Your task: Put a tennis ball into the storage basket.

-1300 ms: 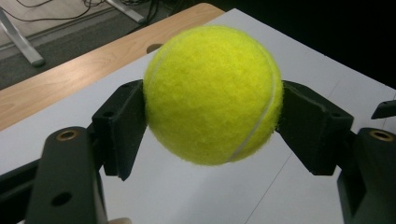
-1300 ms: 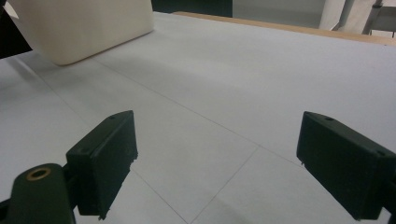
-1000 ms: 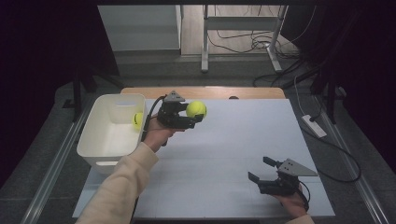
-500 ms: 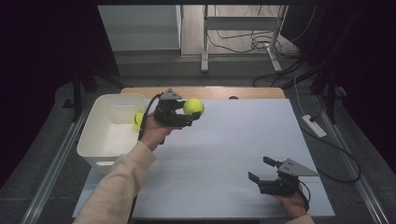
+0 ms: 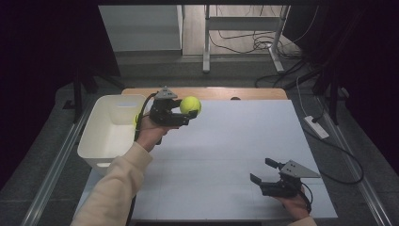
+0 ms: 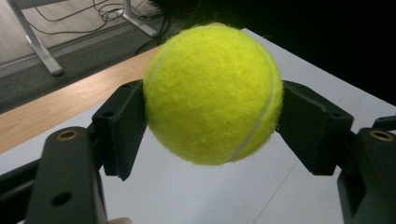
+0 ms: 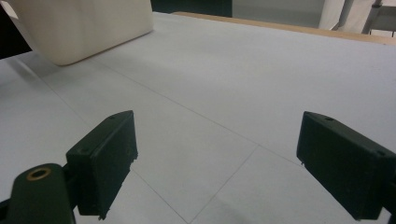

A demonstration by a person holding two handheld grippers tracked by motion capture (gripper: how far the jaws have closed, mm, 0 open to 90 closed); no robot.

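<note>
A yellow tennis ball (image 5: 190, 105) is held above the far left part of the white mat, just right of the white bin (image 5: 101, 165). My left gripper (image 5: 187, 112) is shut on it. In the left gripper view both black pads press the sides of the ball (image 6: 212, 93), and the left gripper (image 6: 217, 128) points out over the mat. Behind the left hand, a sliver of a second yellow ball (image 5: 137, 119) shows at the bin's edge, mostly hidden. My right gripper (image 5: 260, 170) rests low at the mat's near right, open with nothing between its jaws (image 7: 219, 158).
The white mat (image 5: 226, 141) covers a wooden table whose far edge (image 5: 221, 92) stays bare. The bin (image 7: 84, 28) stands at the left edge. A power strip (image 5: 316, 126) lies on the floor to the right, and metal desk legs (image 5: 206, 42) stand beyond the table.
The left gripper has drifted slightly left toward the bin, still holding the ball. The right gripper has not moved.
</note>
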